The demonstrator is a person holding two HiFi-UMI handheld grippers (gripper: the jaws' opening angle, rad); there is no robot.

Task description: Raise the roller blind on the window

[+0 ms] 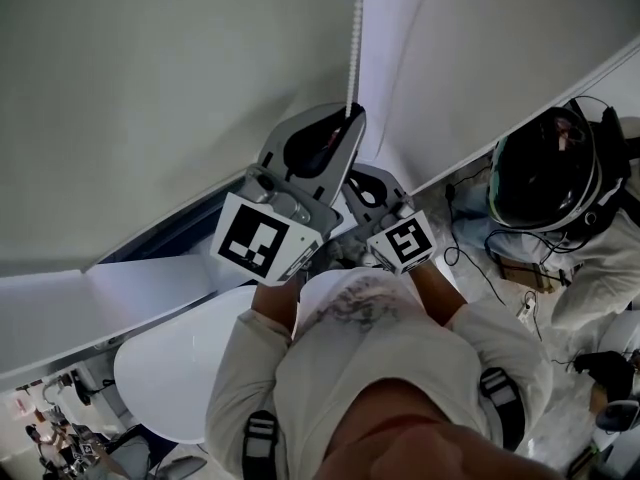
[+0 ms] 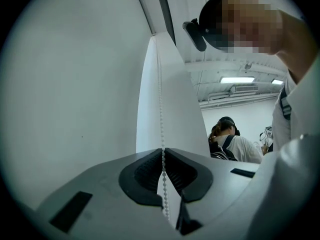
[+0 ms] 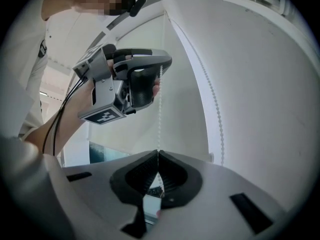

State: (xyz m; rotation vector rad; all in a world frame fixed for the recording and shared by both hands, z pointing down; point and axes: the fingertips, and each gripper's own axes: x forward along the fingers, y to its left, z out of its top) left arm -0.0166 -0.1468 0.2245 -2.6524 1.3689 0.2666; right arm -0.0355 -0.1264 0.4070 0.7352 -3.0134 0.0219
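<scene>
My left hand-held gripper (image 2: pixel 163 153) is clamped on the bead chain (image 2: pixel 161 104), at 11 o'clock from my right hand-held gripper (image 3: pixel 158 155), which is also pinched shut on it. The roller blind (image 1: pixel 150 88) hangs at 10 o'clock. I'd pull straight down the chain, releasing one grip at a time.

Jaws of the right gripper (image 3: pixel 158 155) pinched together on a bead chain (image 3: pixel 159 119), chain running straight up to the tips of the left gripper (image 3: pixel 161 76) above, second strand (image 3: pixel 216 109) hanging free at right, pale blind (image 3: pixel 185 129) behind, strip of window (image 3: pixel 102 153) under its edge
</scene>
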